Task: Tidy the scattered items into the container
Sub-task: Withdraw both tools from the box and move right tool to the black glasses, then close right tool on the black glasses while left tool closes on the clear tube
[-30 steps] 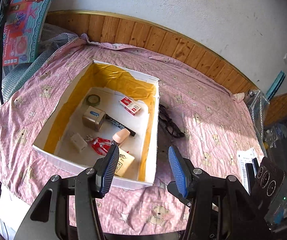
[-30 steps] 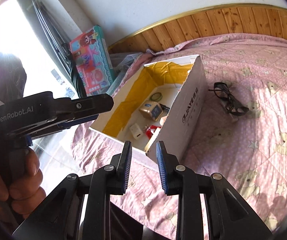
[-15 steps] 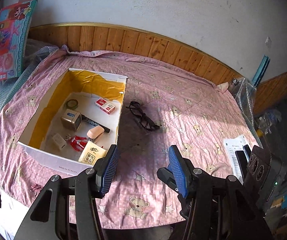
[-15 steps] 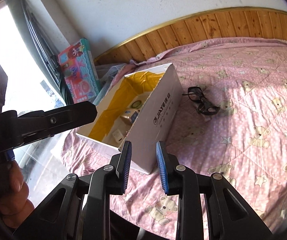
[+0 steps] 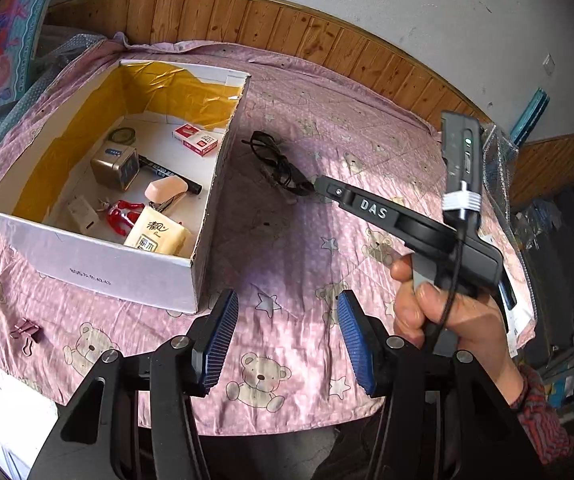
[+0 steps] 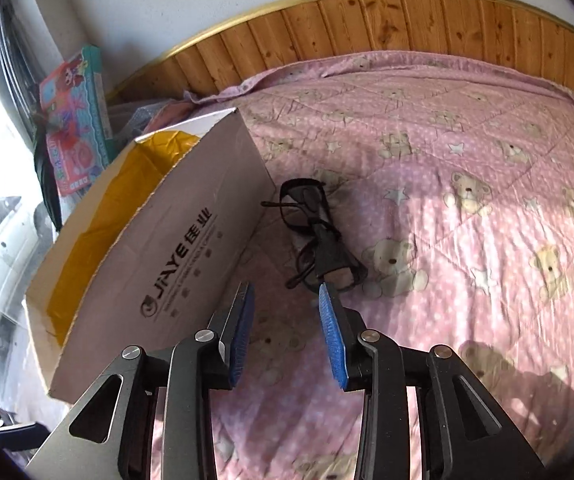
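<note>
now that the right gripper (image 6: pixel 285 314) has been brought low with its jaws parted and empty, the black glasses (image 6: pixel 311 224) are found just ahead of its fingertips, beside the box (image 6: pixel 175 248), so a pickup seems prepared.

My white cardboard box (image 5: pixel 99 258) sits open on the pink bear-print quilt, its inner walls lined with yellow tape (the outer side reads JIAYE). Inside lie a tissue pack (image 5: pixel 157 236), red scissors (image 5: pixel 125 216), a black marker (image 5: pixel 171 172), a gold cube (image 5: pixel 114 164), a red-and-white packet (image 5: pixel 195 140) and a tape roll (image 5: pixel 122 135). Black glasses (image 6: pixel 311 236) lie folded just beside its right wall. A pink binder clip (image 5: pixel 26 334) lies near its front left corner.
</note>
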